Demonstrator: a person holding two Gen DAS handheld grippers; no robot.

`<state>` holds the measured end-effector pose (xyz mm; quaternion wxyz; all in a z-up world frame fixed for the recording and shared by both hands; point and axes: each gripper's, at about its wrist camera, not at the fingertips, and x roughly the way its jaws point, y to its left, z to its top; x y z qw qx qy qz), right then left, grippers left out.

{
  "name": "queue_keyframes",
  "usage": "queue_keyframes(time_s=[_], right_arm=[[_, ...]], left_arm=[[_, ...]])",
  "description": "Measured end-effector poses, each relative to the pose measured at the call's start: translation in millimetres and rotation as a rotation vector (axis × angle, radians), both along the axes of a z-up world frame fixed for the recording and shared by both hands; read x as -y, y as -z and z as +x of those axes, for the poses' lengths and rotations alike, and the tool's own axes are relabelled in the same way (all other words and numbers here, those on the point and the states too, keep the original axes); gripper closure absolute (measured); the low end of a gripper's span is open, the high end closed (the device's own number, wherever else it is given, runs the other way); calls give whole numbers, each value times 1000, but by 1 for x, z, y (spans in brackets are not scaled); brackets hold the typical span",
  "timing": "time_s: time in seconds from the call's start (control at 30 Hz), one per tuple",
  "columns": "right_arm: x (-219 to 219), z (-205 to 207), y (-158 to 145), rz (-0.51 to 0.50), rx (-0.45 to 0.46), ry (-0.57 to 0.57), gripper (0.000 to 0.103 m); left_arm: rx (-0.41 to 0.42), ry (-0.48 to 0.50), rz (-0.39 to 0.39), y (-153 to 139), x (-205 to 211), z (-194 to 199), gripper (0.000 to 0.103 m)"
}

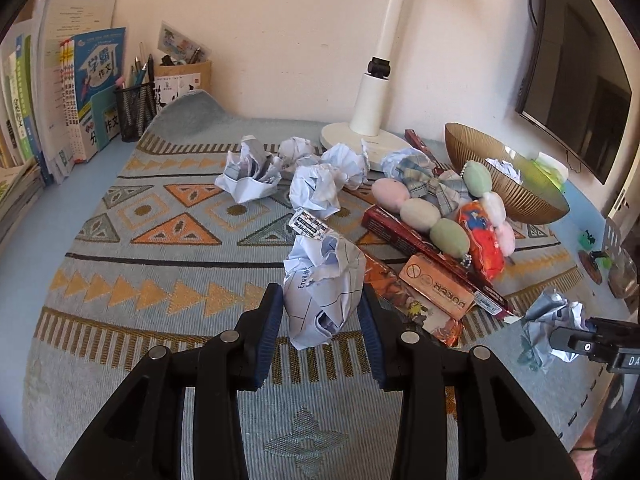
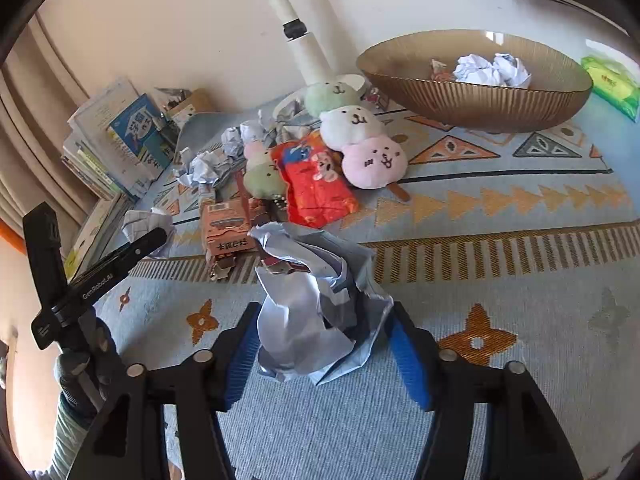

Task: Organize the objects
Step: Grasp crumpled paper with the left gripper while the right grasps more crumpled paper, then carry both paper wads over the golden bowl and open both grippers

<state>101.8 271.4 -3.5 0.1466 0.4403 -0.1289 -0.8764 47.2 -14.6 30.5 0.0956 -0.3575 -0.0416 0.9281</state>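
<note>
My left gripper (image 1: 320, 312) is shut on a crumpled paper ball (image 1: 322, 288), its blue pads pressed on both sides, low over the patterned mat (image 1: 160, 248). My right gripper (image 2: 322, 332) is shut on another crumpled paper ball (image 2: 316, 308), held just above the mat (image 2: 520, 280); that ball also shows in the left wrist view (image 1: 552, 324). A ribbed brown bowl (image 2: 472, 100) at the back right holds crumpled paper (image 2: 494, 70). Several more paper balls (image 1: 316, 192) lie mid-mat.
Plush dango toys (image 2: 360, 136), an orange packet (image 2: 316, 184), red boxes (image 1: 424, 248) and a card box (image 1: 438, 286) lie piled near the bowl (image 1: 504, 188). A white lamp base (image 1: 360, 136), pen holder (image 1: 134, 108), books (image 1: 60, 80) and monitor (image 1: 576, 92) stand behind.
</note>
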Motion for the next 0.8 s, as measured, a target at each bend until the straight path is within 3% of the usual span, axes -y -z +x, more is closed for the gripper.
queue_keyframes(time_s=[0.27, 0.3, 0.33, 0.53, 0.67, 0.8], right_arm=[[-9, 7, 7, -38, -26, 38, 35], [-10, 9, 7, -42, -36, 48, 37], [-10, 11, 7, -43, -45, 58, 49], [-20, 25, -6, -38, -109, 94, 53], [-45, 27, -42, -14, -191, 128, 53], [-78, 13, -94, 19, -306, 210, 52]], left_arm=[[4, 27, -45, 2, -11, 1, 67], [4, 27, -44, 3, -11, 1, 67], [5, 26, -42, 3, -10, 1, 67], [-4, 12, -71, 1, -15, 4, 67], [0, 23, -73, -13, -26, 2, 68], [-69, 143, -13, -66, -67, -9, 68]])
